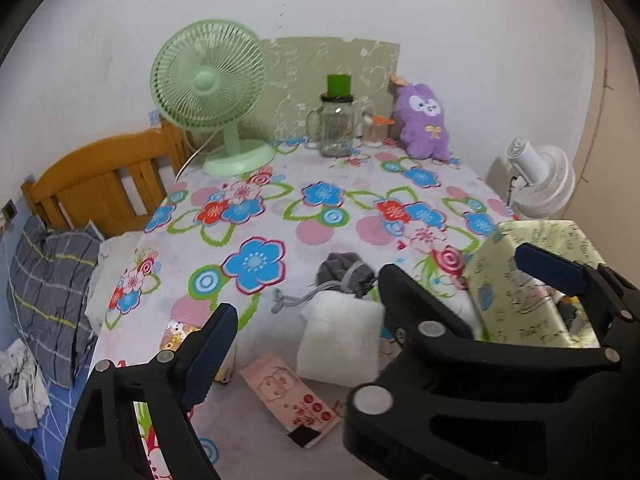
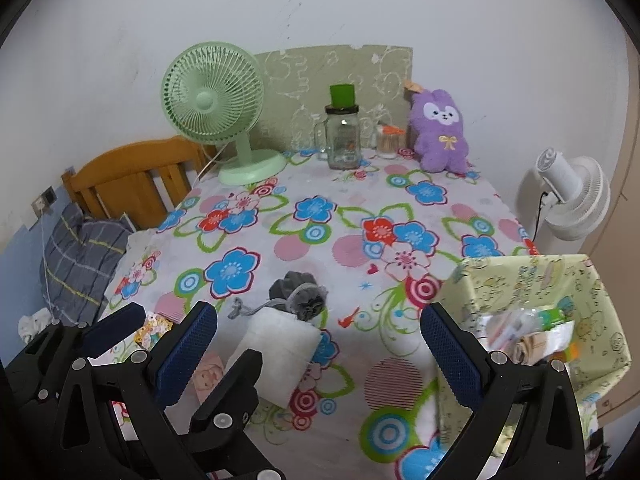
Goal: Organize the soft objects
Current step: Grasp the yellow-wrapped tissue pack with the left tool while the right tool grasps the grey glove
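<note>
While I hold both tongs low over the near edge of the counter (image 2: 280,216), each pair stands apart with nothing between its pads. My left tongs (image 1: 308,312) frame a white folded cloth (image 1: 340,340), and my right tongs (image 2: 320,344) hang above the flowered tablecloth between that cloth (image 2: 276,352) and the box.

Just behind the white cloth lies a gray drawstring pouch (image 2: 298,294), touching the cloth's far edge, its cord trailing to the left. A pink packet (image 1: 292,396) lies flat near the front edge, beside the cloth. On the right stands an open pale green box (image 2: 560,280) with packets inside.

At the back of the counter, well apart from the tongs, a purple plush toy (image 2: 440,132) sits upright against the wall, with a glass jar (image 2: 342,136) and a green fan (image 2: 216,100) to its left. A white fan (image 2: 572,200) stands past the counter's right edge.
</note>
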The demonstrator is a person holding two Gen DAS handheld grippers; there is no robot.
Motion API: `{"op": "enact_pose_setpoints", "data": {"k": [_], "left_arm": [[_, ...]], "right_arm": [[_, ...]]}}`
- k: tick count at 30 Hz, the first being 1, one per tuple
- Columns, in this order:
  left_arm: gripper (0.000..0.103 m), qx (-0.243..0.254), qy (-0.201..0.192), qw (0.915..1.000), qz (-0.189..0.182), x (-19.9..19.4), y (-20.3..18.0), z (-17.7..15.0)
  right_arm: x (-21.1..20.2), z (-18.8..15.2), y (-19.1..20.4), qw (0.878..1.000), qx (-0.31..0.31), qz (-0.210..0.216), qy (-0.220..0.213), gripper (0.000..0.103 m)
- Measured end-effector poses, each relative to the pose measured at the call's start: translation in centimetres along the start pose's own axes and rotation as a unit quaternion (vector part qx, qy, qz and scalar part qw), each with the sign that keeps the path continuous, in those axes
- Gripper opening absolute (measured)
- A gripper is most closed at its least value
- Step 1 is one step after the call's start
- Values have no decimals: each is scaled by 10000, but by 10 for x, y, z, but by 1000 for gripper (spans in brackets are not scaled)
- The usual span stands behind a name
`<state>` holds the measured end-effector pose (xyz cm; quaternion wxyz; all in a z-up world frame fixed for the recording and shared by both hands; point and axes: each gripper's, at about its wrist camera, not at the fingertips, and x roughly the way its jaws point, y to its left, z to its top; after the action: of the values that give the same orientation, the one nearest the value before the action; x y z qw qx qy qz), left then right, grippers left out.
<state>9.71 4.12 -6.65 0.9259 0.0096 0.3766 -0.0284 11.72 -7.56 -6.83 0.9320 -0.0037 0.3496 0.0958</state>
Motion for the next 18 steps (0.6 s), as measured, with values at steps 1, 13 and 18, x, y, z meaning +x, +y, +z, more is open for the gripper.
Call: {"op": "enact_pose_setpoints", "data": {"k": [1, 13, 18], "left_arm": [[88, -19, 26, 10000, 35, 2, 3, -1], [83, -366, 479, 9975, 373, 39, 45, -11], [83, -425, 605, 9962, 460, 49, 56, -14]], "right_arm": [[3, 0, 2, 10000, -16, -1, 18, 103], [51, -5, 29, 9986, -225, 165, 450, 103], [65, -6, 38, 9977, -280, 228, 568, 101]]}}
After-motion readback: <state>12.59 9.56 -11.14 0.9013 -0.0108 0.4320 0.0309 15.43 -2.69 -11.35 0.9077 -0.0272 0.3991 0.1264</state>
